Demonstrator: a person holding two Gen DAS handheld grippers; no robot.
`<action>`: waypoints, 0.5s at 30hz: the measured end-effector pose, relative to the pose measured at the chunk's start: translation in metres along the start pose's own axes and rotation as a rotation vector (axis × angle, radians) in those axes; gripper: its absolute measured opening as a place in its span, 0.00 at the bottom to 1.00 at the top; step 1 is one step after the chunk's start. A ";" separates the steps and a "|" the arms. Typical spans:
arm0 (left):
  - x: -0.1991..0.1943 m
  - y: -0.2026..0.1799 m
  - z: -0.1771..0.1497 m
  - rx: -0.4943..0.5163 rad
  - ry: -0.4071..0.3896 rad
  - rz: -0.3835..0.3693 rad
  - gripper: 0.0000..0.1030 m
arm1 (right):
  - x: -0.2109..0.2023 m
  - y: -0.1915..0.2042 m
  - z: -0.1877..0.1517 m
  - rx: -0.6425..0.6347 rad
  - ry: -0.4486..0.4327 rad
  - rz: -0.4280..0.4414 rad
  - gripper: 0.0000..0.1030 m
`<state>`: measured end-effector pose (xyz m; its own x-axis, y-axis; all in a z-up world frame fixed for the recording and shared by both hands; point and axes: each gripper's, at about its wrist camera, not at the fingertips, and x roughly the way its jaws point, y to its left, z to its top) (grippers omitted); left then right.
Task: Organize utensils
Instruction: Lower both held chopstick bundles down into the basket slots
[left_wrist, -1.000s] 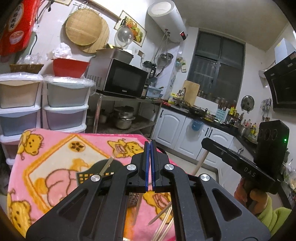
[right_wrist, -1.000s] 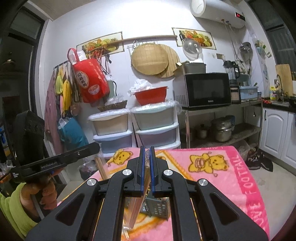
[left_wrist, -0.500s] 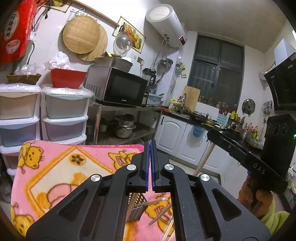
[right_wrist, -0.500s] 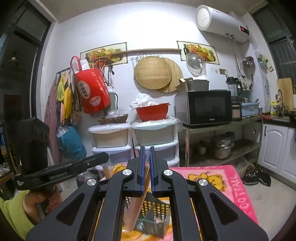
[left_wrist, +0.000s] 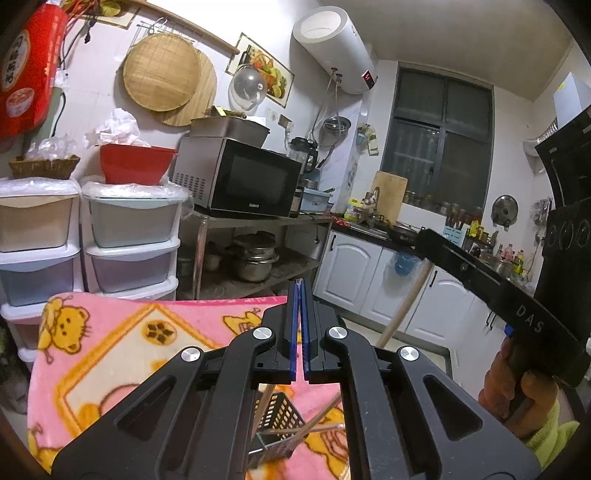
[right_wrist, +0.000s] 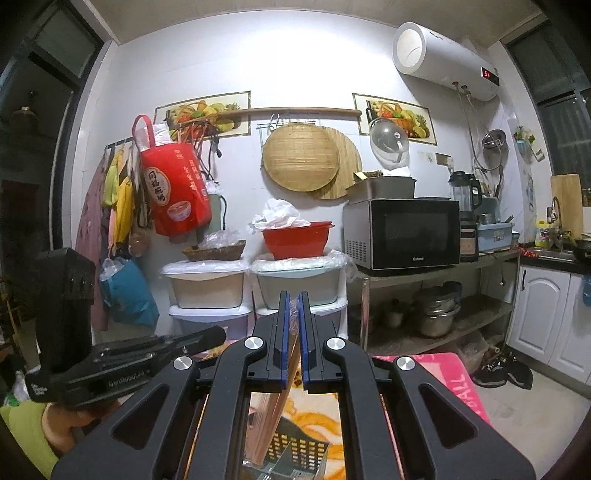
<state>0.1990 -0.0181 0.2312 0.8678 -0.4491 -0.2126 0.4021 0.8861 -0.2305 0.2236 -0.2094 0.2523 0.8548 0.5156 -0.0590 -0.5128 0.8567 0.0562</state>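
Note:
My right gripper (right_wrist: 293, 300) is shut on a bundle of wooden chopsticks (right_wrist: 275, 402) in clear wrap. The bundle hangs down between the jaws towards a black perforated utensil basket (right_wrist: 299, 448) on the pink blanket. In the left wrist view the right gripper (left_wrist: 422, 237) reaches in from the right, with the chopsticks (left_wrist: 404, 304) slanting down from it. My left gripper (left_wrist: 300, 285) is shut with nothing seen in it, and it hovers above the basket (left_wrist: 282, 415). Loose chopsticks (left_wrist: 314, 424) lie across the basket's mouth. The left gripper (right_wrist: 218, 334) also shows low on the left.
A pink cartoon blanket (left_wrist: 110, 350) covers the table. Behind it stand stacked plastic drawers (left_wrist: 129, 236), a red basin (left_wrist: 135, 162) and a metal rack with a microwave (left_wrist: 240, 181). White cabinets (left_wrist: 354, 266) and the counter lie to the right. A hand in a green sleeve (left_wrist: 517, 391) holds the right gripper.
Both grippers have risen, so the blanket and basket sit lower in each view. The chopstick bundle has come up with the right gripper. Both jaws have stayed shut.

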 end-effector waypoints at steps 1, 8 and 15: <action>0.002 0.001 0.000 0.000 0.001 0.004 0.00 | 0.003 -0.001 0.000 0.002 -0.001 -0.002 0.05; 0.020 0.012 -0.006 -0.013 0.022 0.027 0.00 | 0.019 -0.009 -0.001 0.006 0.010 -0.017 0.05; 0.032 0.023 -0.015 -0.025 0.047 0.042 0.00 | 0.038 -0.015 -0.010 0.012 0.037 -0.029 0.05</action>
<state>0.2322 -0.0138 0.2052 0.8691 -0.4166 -0.2665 0.3574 0.9016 -0.2438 0.2628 -0.2025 0.2396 0.8654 0.4914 -0.0975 -0.4870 0.8709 0.0662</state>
